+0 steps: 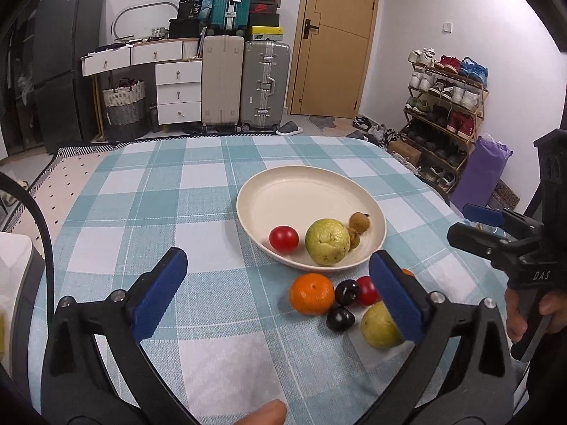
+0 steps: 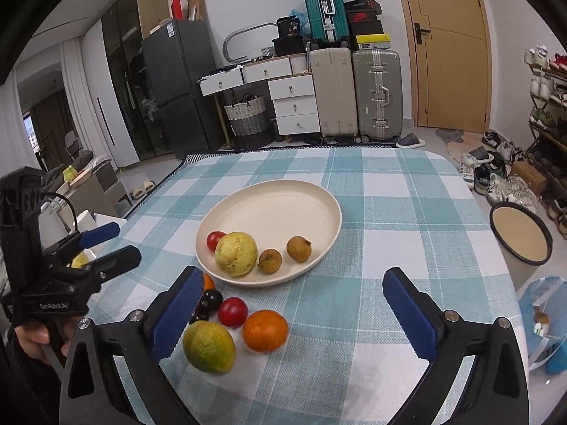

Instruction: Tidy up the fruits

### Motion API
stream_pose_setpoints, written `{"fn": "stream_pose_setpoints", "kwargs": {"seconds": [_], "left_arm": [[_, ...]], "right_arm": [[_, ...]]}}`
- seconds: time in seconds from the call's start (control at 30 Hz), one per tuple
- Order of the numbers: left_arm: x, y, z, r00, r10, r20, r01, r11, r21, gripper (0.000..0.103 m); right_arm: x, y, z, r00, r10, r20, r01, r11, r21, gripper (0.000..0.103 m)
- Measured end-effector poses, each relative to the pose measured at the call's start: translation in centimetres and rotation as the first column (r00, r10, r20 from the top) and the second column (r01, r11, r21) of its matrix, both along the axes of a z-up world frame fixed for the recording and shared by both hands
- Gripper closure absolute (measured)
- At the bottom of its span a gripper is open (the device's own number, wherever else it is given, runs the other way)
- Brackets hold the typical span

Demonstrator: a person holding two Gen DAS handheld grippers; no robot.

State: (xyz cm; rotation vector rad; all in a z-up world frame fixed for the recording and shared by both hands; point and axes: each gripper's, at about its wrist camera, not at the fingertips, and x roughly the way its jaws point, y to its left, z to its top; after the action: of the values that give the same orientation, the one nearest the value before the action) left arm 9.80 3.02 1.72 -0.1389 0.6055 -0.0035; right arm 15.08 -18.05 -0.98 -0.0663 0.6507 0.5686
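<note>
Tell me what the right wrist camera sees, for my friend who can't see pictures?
A cream plate on a checked tablecloth holds a guava, a tomato and two longans. The open right gripper hovers empty.

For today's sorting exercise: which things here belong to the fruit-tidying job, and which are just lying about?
Job: plate, guava, tomato, orange, plums, tablecloth.
Lying about: suitcases, shoe rack, basket, fridge.

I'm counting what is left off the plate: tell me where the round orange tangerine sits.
The round orange tangerine lies on the checked tablecloth, just in front of the cream plate, beside a red tomato and a yellow-green guava.
</note>
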Motion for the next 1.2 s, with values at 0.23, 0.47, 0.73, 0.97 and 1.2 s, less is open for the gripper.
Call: {"fn": "stream_pose_setpoints", "kwargs": {"seconds": [0.23,0.47,0.73,0.97,1.2], "left_arm": [[-1.5,0.3,0.2,1.000,0.008,-0.012,-0.008,1.000,0.000,0.001],[-2.1,0.5,-0.4,0.999,0.022,-0.028,-0.022,1.000,-0.003,0.001],[-2.3,-0.1,-1.3,0.999,0.021,-0.048,-0.020,1.000,0.002,0.001],[-2.0,-1.3,-1.9,0.999,0.003,-0.052,-0.002,1.000,0.020,0.001],[-1.5,-1.8,-2.9,0.997,-0.013,-0.075,0.014,1.000,0.015,0.001]], "right_arm": [[-0.9,-1.1,-0.9,1.000,-0.016,-0.010,0.016,1.000,-0.003,0.000],[-1.0,-1.8,-1.4,0.999,-0.032,-0.024,0.032,0.999,0.005,0.000],[-1.6,-1.6,-1.6,0.999,-0.022,-0.030,0.022,1.000,-0.005,0.000],[-2.3,-1.6,-2.2,0.999,-0.010,-0.042,0.009,1.000,-0.018,0.000],[-2.6,-1.6,-2.7,0.998,-0.011,-0.059,0.010,1.000,-0.020,0.000]]}}
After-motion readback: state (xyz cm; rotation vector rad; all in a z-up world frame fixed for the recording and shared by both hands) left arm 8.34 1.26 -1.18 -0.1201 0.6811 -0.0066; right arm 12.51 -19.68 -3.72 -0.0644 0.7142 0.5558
